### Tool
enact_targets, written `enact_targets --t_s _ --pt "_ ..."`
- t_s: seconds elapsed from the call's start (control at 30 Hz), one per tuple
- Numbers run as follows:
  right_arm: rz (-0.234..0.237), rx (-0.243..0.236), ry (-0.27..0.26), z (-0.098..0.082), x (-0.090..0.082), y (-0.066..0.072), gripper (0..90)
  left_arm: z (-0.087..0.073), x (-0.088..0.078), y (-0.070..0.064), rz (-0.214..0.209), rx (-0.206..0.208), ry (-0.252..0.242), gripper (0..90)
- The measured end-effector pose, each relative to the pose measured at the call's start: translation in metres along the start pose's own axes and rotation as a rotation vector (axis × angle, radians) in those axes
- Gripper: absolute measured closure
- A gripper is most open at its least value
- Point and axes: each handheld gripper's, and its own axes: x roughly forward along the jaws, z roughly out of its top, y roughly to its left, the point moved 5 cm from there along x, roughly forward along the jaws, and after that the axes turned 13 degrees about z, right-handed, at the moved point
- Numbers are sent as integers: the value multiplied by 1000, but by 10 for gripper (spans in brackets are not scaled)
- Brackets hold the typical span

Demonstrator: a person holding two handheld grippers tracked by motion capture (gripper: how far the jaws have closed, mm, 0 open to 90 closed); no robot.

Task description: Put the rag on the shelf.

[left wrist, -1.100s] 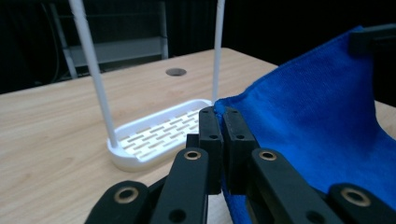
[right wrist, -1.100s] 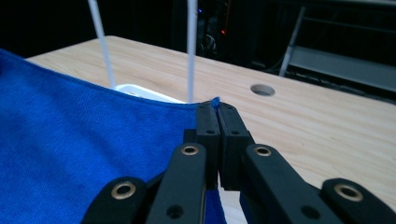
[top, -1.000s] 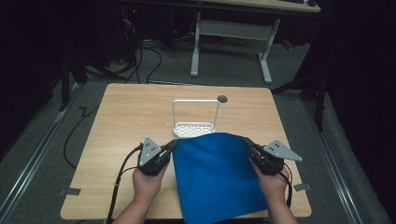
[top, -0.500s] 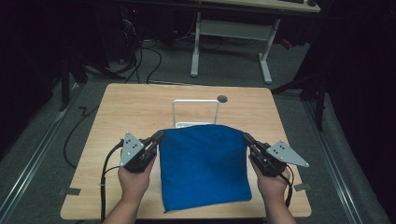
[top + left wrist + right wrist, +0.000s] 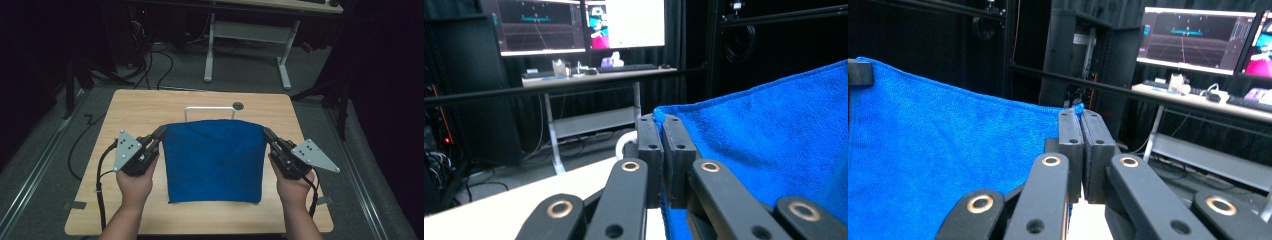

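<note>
1. Left hand (image 5: 134, 182) grips the left gripper (image 5: 161, 133) at the table's (image 5: 150, 107) left-centre, grey three-cornered plate on top, cable trailing back off the near edge.
2. Left gripper view: the two black jaws are pressed together on the top-left corner of the blue cloth (image 5: 769, 145); cloth edge sits pinched between the pads.
3. Blue cloth (image 5: 215, 160) hangs stretched between the two grippers above the middle of the wooden table, top edge taut and nearly level, lower edge near the table's near side. Whether the lower edge touches the tabletop: cannot tell.
4. White wire rack (image 5: 210, 110) stands behind the cloth; its top bar shows just above the cloth's upper edge. A small dark round hole (image 5: 238, 105) sits in the tabletop beside it.
5. Right gripper (image 5: 267, 134), held by the right hand (image 5: 295, 187), is at the cloth's top-right corner, plate on top.
6. Right gripper view: jaws closed tight, a tuft of the cloth's corner (image 5: 1077, 108) caught between the pads.
</note>
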Motion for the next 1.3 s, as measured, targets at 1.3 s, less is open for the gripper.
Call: enact_targets --t_s 1.3 --pt "-23 10 13 43 40 -42 893 47 69 39 70 103 33 885"
